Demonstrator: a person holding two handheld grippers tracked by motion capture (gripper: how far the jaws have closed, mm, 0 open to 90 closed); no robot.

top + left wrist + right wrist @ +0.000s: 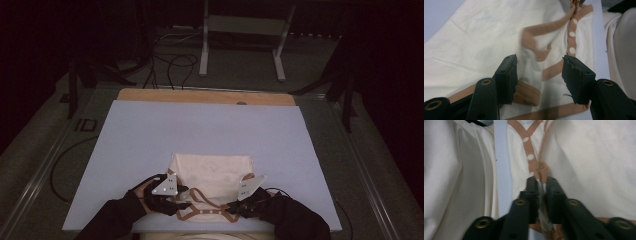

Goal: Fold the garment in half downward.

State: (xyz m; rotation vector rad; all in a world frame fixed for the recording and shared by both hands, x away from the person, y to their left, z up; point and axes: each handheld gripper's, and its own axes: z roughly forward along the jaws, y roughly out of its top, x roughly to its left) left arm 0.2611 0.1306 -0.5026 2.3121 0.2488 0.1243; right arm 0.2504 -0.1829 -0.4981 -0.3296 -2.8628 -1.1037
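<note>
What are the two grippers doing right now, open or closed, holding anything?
Left gripper: open, jaws apart over the cream garment, gripping nothing.
Right gripper: closed, pinching the garment's tan trim.

one cream garment (212, 172) with tan trim lies on one lilac worktop (200, 130). three white buttons (572, 34) show along its trim. two grippers, one left gripper (172, 192) and one right gripper (245, 197), each with two black fingers (506, 75).
</note>
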